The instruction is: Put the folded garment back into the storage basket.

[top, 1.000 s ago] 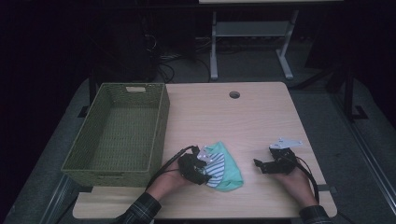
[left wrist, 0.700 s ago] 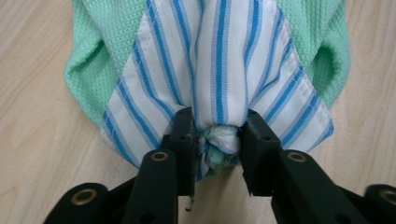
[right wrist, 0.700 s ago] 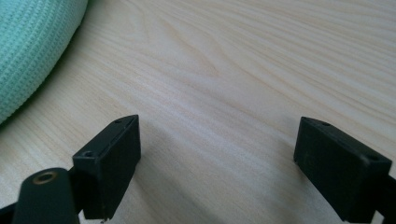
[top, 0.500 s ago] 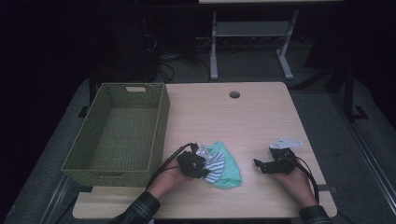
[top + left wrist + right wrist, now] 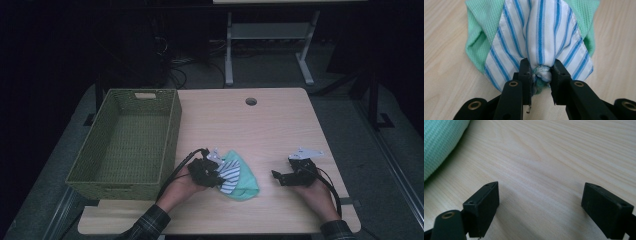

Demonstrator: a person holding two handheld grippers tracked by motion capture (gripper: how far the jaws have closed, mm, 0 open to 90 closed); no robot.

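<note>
Low in the middle of the high view, your left gripper (image 5: 216,172) sat at the left edge of the garment (image 5: 239,176), a mint green knit piece with a blue-and-white striped part. Garment lay flat on the wooden table (image 5: 260,130), lower centre of frame, just right of the green wicker basket (image 5: 127,142) and apart from it.

Left gripper view: jaws had just been closing, and they were clamped on a bunched fold of the striped cloth (image 5: 541,37) at bottom centre of frame; the pads pinched the wad between them, green knit (image 5: 477,37) spreading to upper left and upper right behind it.

Your right gripper (image 5: 282,176) rested at lower right of the high view, well apart from the garment, jaws pointing left toward it. Right gripper view: jaws stood wide, bare wood between them, nothing gripped. A mint green edge (image 5: 441,142) showed at upper left of that frame.
</note>
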